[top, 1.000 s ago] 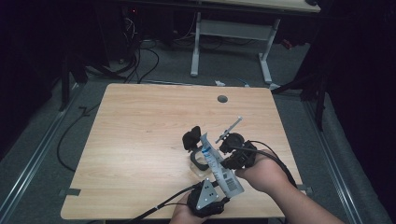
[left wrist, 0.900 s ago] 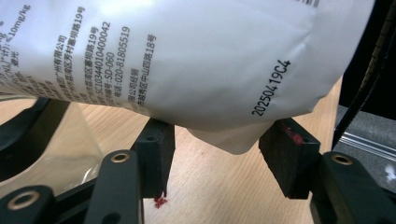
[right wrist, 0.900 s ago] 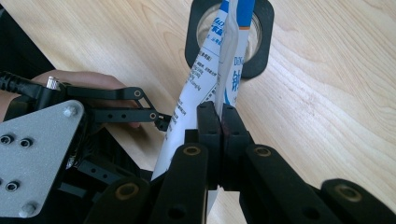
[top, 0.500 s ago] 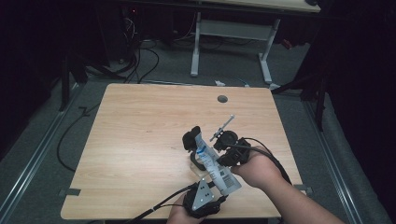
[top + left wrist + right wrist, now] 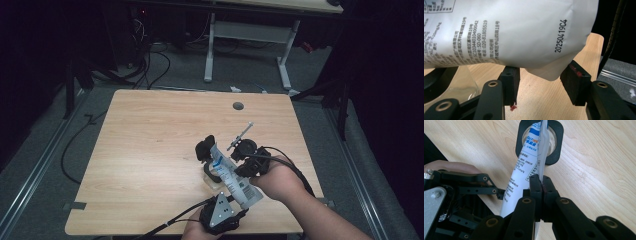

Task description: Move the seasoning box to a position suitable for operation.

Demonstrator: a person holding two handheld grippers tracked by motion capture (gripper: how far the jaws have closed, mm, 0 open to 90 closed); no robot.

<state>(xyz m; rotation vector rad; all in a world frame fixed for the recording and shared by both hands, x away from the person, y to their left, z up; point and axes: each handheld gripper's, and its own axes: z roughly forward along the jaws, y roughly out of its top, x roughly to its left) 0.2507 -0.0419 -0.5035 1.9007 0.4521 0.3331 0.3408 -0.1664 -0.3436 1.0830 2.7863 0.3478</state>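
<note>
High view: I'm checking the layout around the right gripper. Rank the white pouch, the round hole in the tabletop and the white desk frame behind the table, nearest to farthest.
From the right gripper:
1. White pouch, clamped in its jaws, just beside it.
2. Round hole, farther back on the tabletop.
3. White desk frame, on the floor beyond the table.

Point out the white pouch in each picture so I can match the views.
High view: the white pouch slants across the lower middle, between both hands.
Left gripper view: it covers the top, its bottom corner hanging between the open pads.
Right gripper view: it runs up the centre, pinched at its edge by the right claw.
Shared landmark: the wooden table.
</note>
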